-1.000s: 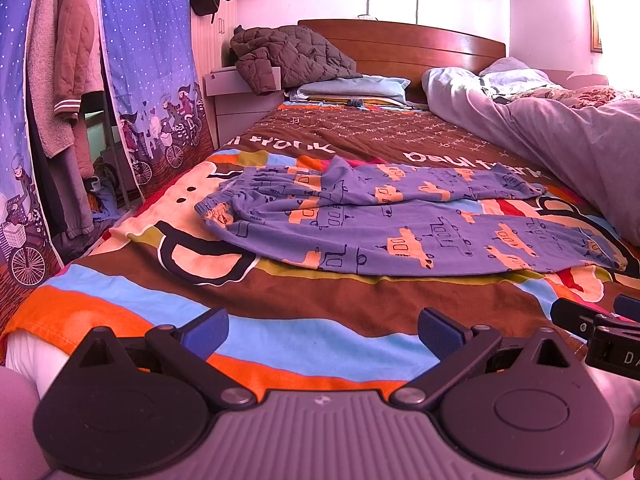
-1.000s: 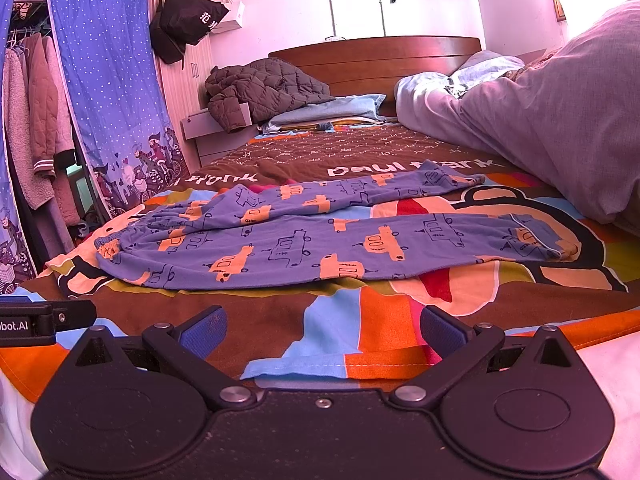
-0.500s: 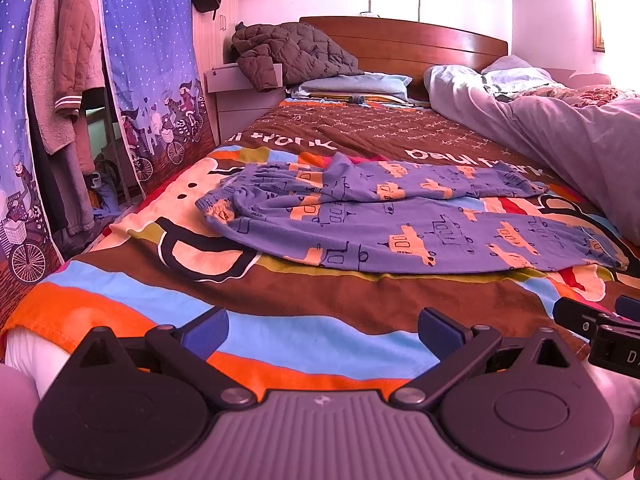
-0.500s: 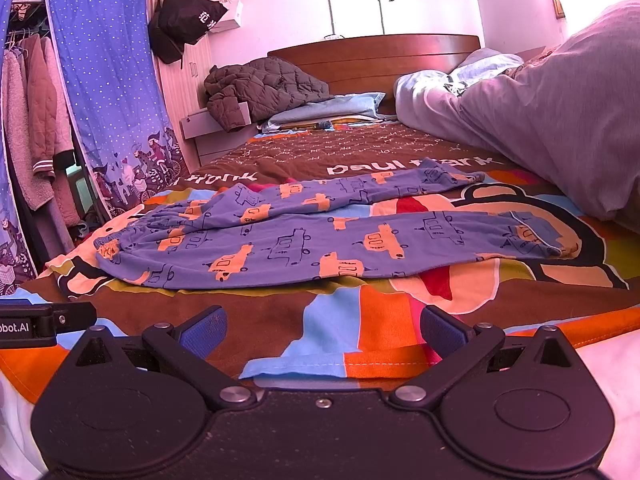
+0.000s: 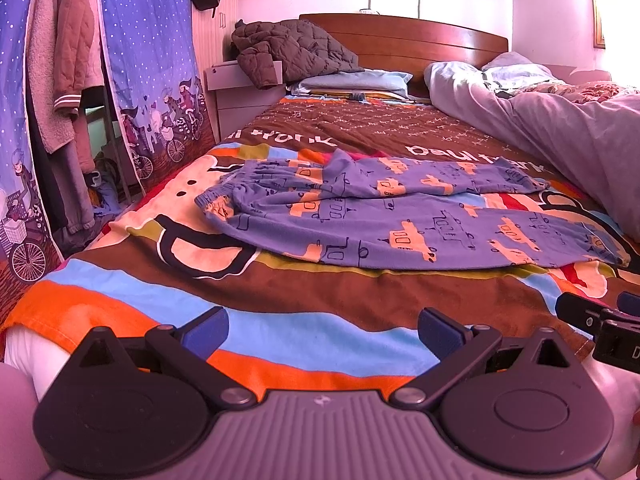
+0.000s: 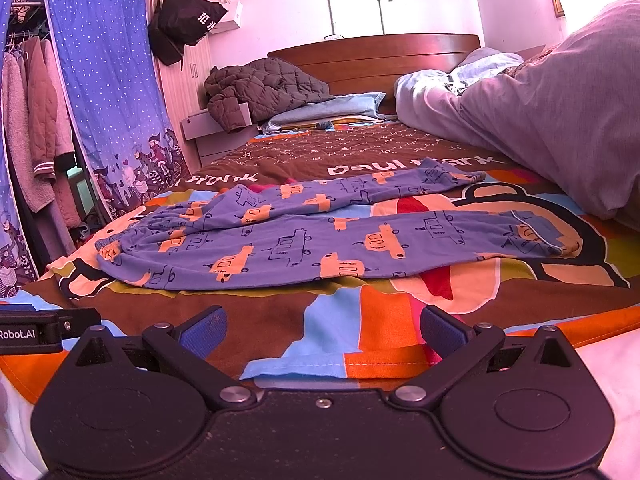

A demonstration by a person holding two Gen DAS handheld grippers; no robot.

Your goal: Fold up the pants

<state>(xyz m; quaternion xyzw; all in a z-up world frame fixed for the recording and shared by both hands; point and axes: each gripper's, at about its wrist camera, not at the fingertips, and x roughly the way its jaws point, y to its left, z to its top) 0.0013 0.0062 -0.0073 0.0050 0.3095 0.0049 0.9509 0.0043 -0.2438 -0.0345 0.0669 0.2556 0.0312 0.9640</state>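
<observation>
Blue pants with orange car prints point(image 5: 400, 216) lie spread flat across the bed, waistband to the left, both legs running right. They also show in the right wrist view point(image 6: 320, 232). My left gripper point(image 5: 323, 330) is open and empty, low over the bed's near edge, well short of the pants. My right gripper point(image 6: 323, 330) is open and empty, also near the front edge. The right gripper's tip shows at the right of the left wrist view point(image 5: 600, 320); the left gripper's tip shows at the left of the right wrist view point(image 6: 48, 326).
The bed has a colourful patterned cover point(image 5: 280, 280). A grey duvet point(image 6: 560, 120) is heaped along the right side. A brown jacket point(image 5: 292, 52) and a pillow lie by the headboard. A blue curtain point(image 5: 152, 72) and hanging clothes stand left of the bed.
Both grippers have shifted slightly forward toward the bed; the view is nearly the same. The pants have not moved.
</observation>
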